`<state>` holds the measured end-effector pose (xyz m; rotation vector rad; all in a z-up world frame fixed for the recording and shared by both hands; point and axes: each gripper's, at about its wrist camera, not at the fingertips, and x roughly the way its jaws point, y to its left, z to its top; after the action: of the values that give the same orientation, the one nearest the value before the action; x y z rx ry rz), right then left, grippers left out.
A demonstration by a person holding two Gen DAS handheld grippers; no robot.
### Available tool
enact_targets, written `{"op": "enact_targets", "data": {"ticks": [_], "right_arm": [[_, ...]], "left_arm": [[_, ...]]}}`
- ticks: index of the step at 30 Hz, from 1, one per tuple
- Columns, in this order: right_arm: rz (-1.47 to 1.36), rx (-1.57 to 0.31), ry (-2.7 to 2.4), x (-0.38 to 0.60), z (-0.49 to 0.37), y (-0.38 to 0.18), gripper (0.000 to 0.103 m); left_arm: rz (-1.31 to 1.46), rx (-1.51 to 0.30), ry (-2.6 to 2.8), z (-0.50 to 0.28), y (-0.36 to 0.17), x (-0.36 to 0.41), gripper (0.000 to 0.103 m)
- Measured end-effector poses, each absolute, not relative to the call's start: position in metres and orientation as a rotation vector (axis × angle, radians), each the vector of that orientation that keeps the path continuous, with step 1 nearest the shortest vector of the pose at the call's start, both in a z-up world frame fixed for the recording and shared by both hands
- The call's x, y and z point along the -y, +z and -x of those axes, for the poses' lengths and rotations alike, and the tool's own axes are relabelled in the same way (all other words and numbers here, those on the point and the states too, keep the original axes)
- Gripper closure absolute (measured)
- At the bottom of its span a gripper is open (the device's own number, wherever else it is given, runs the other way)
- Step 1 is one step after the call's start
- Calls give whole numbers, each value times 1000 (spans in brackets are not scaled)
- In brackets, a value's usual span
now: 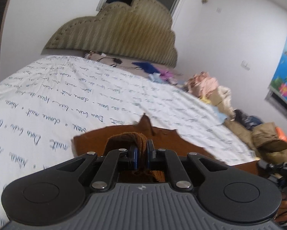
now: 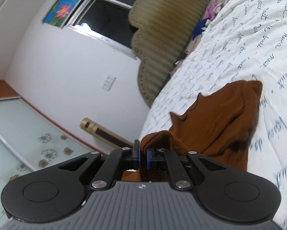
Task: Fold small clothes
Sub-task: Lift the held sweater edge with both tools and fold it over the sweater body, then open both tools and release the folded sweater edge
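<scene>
A white bedsheet (image 1: 47, 99) printed with cursive handwriting fills the middle of both views, running up to a tufted olive headboard (image 1: 124, 30) at the top centre of the left wrist view. Along the right edge of that view a heap of mixed clothes (image 1: 206, 84) lines the far side of the bed, well apart from the work.

The task's thing is a small brown garment (image 2: 220, 118). In the right wrist view it spreads from the lower centre up toward the right middle of the frame, lying partly flat on the sheet with one corner raised. In the left wrist view it shows as a low brown band across the lower centre, just ahead of the fingers.

The left gripper (image 1: 142, 153) is closed down to a narrow gap, with a bunched knit edge of the garment pinched between its blue pads. The right gripper (image 2: 142, 155) is likewise nearly closed, clamping a ribbed edge of the same cloth.

The relation that matters: both grippers hold the near edge, and the garment's body extends away from them toward the headboard. Its long axis seems to run forward along the fingers. Neither hand looks clearly nearer the free far edge, so a fold would probably carry the held edge forward over the flat part.
</scene>
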<state>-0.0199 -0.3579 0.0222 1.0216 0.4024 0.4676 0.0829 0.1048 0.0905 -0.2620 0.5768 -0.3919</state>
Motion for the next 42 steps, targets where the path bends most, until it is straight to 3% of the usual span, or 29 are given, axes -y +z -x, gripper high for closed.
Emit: {"op": "enact_targets", "data": {"ticks": [13, 15, 16, 17, 18, 21, 23, 25, 27, 38, 42], "right_arm": [[-1118, -518, 279, 373, -103, -13, 91], [-1162, -548, 230, 377, -119, -27, 85], [-1179, -562, 195, 380, -125, -34, 75], [-1196, -567, 156, 383, -129, -41, 50], [-1207, -561, 111, 386, -129, -47, 34], [-1169, -494, 76, 386, -110, -47, 35], [-1080, -461, 70, 381, -93, -37, 32], [-979, -424, 51, 375, -74, -27, 28], [-875, -434, 55, 367, -63, -19, 24], [-892, -740, 187, 341, -126, -30, 13], [-734, -651, 81, 334, -113, -1, 10]], "left_arm": [[158, -739, -230, -210, 37, -56, 93], [230, -829, -204, -226, 21, -64, 91], [281, -870, -198, -231, 14, -70, 91], [326, -886, -200, -230, 9, -77, 91], [373, -880, -209, -226, 7, -85, 90], [404, -823, -192, -203, 12, -103, 84], [391, -777, -161, -185, 18, -115, 74], [357, -727, -173, -167, 23, -123, 48], [309, -698, -175, -151, 27, -126, 38], [200, -1068, -605, -194, 1, -51, 38], [158, -1055, -645, -205, 0, -35, 38]]}}
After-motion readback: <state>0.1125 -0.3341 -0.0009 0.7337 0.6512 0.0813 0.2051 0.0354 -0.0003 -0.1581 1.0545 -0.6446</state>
